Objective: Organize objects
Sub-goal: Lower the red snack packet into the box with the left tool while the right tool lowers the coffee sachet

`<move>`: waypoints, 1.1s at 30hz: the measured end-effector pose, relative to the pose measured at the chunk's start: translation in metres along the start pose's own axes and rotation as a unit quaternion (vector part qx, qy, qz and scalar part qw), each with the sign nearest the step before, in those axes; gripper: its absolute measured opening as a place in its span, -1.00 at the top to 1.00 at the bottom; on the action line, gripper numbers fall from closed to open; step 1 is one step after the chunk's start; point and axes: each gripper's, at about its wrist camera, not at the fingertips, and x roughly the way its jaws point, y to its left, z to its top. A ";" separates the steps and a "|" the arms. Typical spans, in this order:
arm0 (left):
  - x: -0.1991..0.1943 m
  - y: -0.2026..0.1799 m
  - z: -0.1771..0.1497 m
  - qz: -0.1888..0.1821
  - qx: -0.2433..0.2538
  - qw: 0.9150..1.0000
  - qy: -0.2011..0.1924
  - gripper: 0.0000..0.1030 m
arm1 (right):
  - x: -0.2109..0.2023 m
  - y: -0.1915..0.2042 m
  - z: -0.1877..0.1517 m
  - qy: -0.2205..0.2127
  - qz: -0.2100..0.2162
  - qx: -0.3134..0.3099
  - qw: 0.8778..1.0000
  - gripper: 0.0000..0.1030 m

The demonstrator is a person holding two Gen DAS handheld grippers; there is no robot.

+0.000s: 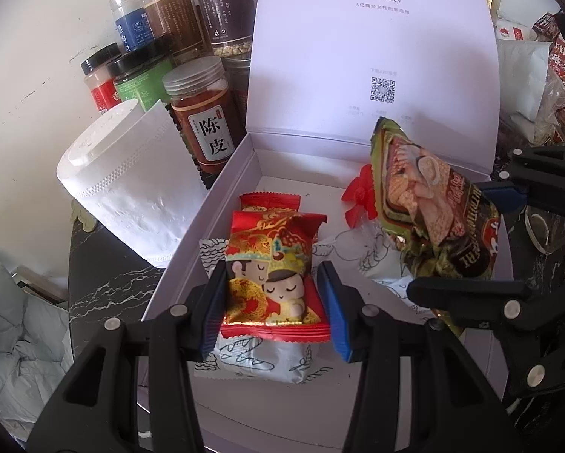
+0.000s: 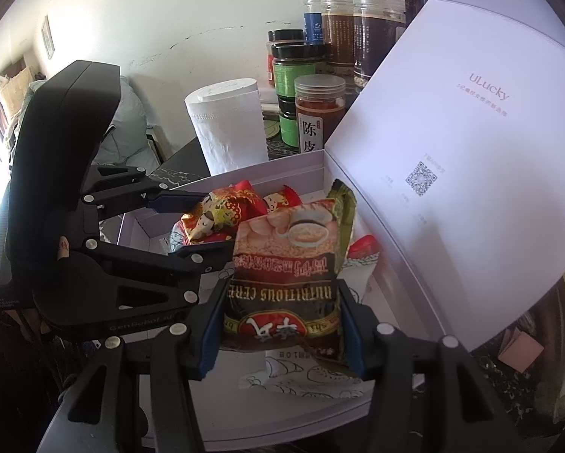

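Observation:
A white ULucky gift box (image 1: 222, 204) stands open with its lid (image 1: 373, 56) up. My left gripper (image 1: 273, 304) is shut on a red cartoon-couple snack packet (image 1: 271, 275), held over the box's left side above a white line-drawing packet (image 1: 260, 362) and another red packet (image 1: 271, 201). My right gripper (image 2: 280, 326) is shut on a green and brown cereal packet (image 2: 290, 264), held over the box (image 2: 392, 283). That packet also shows in the left wrist view (image 1: 429, 204), with a red wrapper (image 1: 360, 198) behind it. The left gripper and its red packet (image 2: 222, 215) show in the right wrist view.
A white tissue roll (image 1: 124, 185) lies left of the box. Several jars (image 1: 203, 120) stand behind it against the white wall. Crumpled bags and clutter (image 1: 546, 87) lie to the right. The box rests on a black marbled tabletop (image 1: 109, 287).

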 end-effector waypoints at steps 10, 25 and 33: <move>-0.012 -0.009 0.001 -0.010 0.007 1.000 -0.001 0.13 | -0.009 0.010 -0.009 0.004 0.018 -0.022 1.000 -0.05; -0.014 -0.012 -0.018 -0.002 -0.002 1.000 0.012 0.13 | -0.010 0.021 -0.018 0.020 0.024 -0.033 0.999 -0.05; -0.017 -0.012 -0.028 0.011 -0.014 1.000 0.021 0.13 | -0.007 0.024 -0.019 0.033 0.035 -0.032 0.998 -0.05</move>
